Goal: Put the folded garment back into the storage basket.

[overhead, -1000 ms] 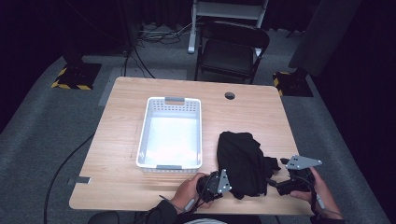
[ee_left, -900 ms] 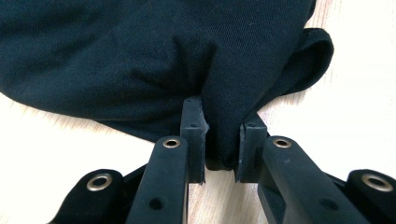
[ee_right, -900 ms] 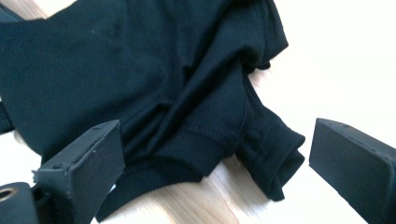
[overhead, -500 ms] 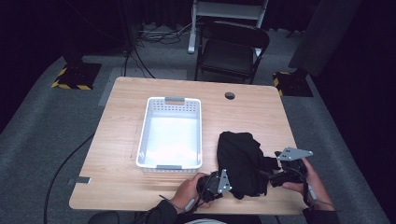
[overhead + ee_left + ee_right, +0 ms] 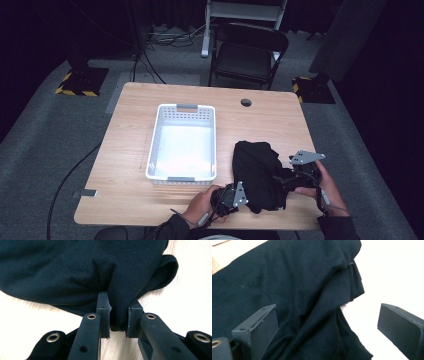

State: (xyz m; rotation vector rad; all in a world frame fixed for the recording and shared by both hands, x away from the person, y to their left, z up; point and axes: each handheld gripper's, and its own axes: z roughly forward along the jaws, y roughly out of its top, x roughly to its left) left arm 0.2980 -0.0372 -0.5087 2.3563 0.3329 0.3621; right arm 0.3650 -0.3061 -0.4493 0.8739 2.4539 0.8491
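Note:
A crumpled black garment (image 5: pixel 257 170) lies on the wooden table (image 5: pixel 130 120) at the front right. My left gripper (image 5: pixel 241 195) is at its near left edge, shut on a fold of the black cloth (image 5: pixel 120 312). My right gripper (image 5: pixel 281 180) is at the garment's right side, jaws wide open, with the black cloth (image 5: pixel 312 302) bunched between and under them. A white plastic basket (image 5: pixel 184 142) stands empty to the left of the garment.
A round cable hole (image 5: pixel 245 102) sits near the table's far edge. A black folding chair (image 5: pixel 247 52) stands behind the table. Cables trail over the grey carpet at the left.
My right gripper has moved left, from the table's right edge onto the garment's right side. The left gripper has stayed shut on the cloth.

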